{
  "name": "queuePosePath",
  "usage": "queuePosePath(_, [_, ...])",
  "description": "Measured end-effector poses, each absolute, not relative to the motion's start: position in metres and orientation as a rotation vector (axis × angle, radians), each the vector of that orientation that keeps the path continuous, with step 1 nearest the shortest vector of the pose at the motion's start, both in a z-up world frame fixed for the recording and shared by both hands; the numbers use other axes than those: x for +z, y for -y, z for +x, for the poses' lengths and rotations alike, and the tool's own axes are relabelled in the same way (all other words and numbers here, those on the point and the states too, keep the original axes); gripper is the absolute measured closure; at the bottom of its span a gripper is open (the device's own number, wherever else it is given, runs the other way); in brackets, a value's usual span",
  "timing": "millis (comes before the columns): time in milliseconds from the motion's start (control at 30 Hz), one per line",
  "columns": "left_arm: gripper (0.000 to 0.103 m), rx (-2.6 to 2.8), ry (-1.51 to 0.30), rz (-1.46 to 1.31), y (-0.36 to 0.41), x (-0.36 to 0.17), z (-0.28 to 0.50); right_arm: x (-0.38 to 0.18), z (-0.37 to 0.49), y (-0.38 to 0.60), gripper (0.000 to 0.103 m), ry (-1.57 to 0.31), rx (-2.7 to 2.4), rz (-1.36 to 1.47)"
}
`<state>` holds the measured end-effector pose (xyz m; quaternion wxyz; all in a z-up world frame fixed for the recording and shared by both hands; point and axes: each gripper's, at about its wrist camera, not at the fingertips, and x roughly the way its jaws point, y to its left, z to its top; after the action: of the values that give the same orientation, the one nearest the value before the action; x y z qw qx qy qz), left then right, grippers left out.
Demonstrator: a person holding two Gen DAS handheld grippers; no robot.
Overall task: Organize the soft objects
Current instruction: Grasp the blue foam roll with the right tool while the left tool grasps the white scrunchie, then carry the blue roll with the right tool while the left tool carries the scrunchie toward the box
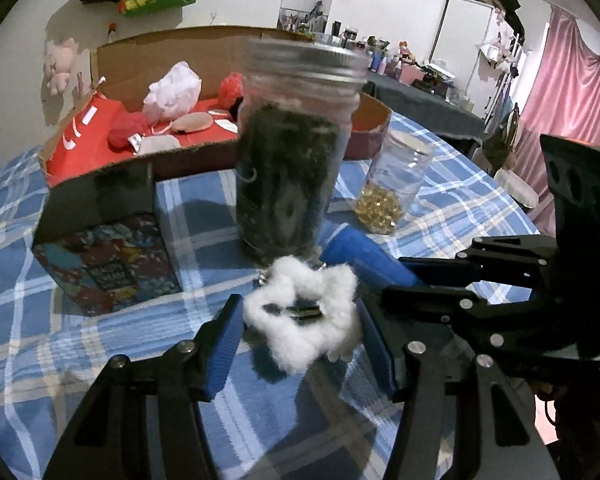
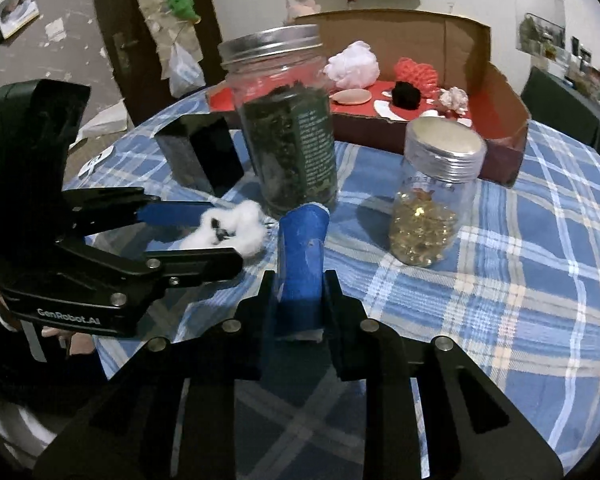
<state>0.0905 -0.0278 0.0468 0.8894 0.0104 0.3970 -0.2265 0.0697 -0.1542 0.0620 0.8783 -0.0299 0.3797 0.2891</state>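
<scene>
A white fluffy ring of cotton-like stuff (image 1: pixel 304 316) with a dark metal clip in its middle lies on the blue checked tablecloth (image 1: pixel 100 344). My left gripper (image 1: pixel 300 332) is open, one blue pad on each side of it, apart from it. It also shows in the right wrist view (image 2: pixel 228 230) between the left gripper's fingers (image 2: pixel 172 214). My right gripper (image 2: pixel 300 296) is shut on a blue roll (image 2: pixel 302 256), which also shows in the left wrist view (image 1: pixel 364 256). A cardboard box (image 2: pixel 496 92) with a red floor holds several soft items.
A tall jar of dark leaves (image 1: pixel 292 160) stands just behind the white ring. A small jar of gold beads (image 2: pixel 432 200) stands to its right. A black box (image 2: pixel 200 156) and a patterned box (image 1: pixel 108 264) stand to the left.
</scene>
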Motion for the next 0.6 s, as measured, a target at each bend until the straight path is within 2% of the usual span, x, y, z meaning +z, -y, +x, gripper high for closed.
queuePosePath(600, [0.043,-0.447,-0.814,0.018,0.010,0.052,0.084,0.065,0.065,0.167,0.082,-0.804,0.577,-0.041])
